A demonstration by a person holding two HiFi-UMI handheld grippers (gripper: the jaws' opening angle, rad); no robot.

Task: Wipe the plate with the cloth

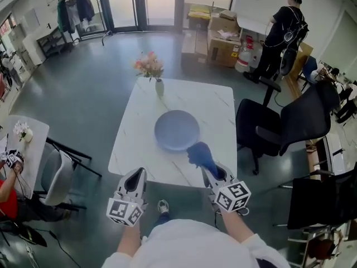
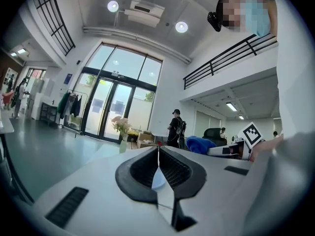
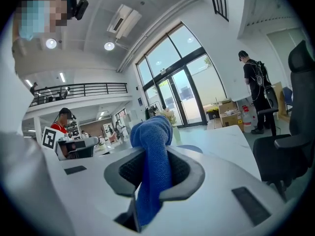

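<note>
A round pale-blue plate [image 1: 177, 129] lies in the middle of the white marble table [image 1: 134, 144]. My right gripper [image 1: 213, 173] hovers at the table's near edge, shut on a blue cloth [image 1: 201, 154] whose bunched end sticks out toward the plate. In the right gripper view the cloth [image 3: 152, 166] is pinched between the jaws and rises above them. My left gripper [image 1: 134, 178] hangs just off the near edge, left of the plate, shut and empty; the left gripper view shows its jaws [image 2: 158, 162] pressed together, with the cloth [image 2: 199, 144] visible at the right.
A vase of pink flowers [image 1: 158, 80] stands at the table's far left corner. Black office chairs [image 1: 290, 121] crowd the right side. A grey chair [image 1: 58, 175] and a small white table [image 1: 25, 149] are at the left. A person [image 1: 281, 32] stands by cardboard boxes [image 1: 223, 38] at the back.
</note>
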